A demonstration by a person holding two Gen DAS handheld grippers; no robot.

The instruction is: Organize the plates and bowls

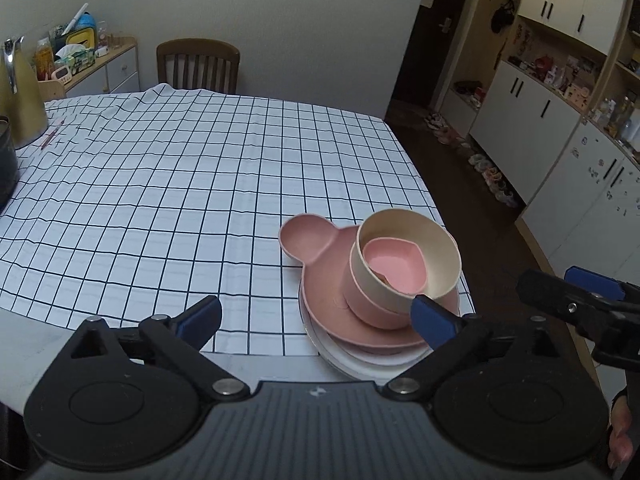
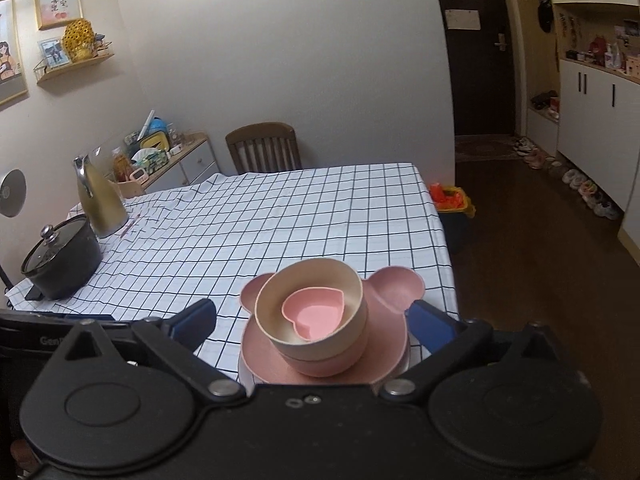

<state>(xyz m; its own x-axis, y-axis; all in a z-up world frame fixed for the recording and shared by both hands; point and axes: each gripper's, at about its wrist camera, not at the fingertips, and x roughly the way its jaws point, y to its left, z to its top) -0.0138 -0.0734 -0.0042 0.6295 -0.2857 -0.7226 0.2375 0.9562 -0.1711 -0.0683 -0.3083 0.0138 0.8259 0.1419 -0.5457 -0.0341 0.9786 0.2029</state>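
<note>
The nested stack sits at the near right corner of the white black-gridded tablecloth [image 2: 280, 216]: a small pink heart-shaped bowl [image 2: 316, 316] inside a cream round bowl [image 2: 308, 340], inside a pink round bowl [image 2: 324, 364], on a pink bear-eared plate [image 2: 396, 292], over a white plate [image 1: 360, 364].

They look like light, stiff, smooth plastic or fibre ware — likely to slide if tilted, so I would take the stack low, by the plate rims, not by a bowl wall.

The left gripper [image 1: 316, 316] and right gripper [image 2: 312, 320] both hold their jaws wide apart, gripping nothing.

The white plate is mostly hidden beneath the pink one, and in the right wrist view the gripper body covers the stack's near edge — how many plates lie there I cannot tell.
</note>
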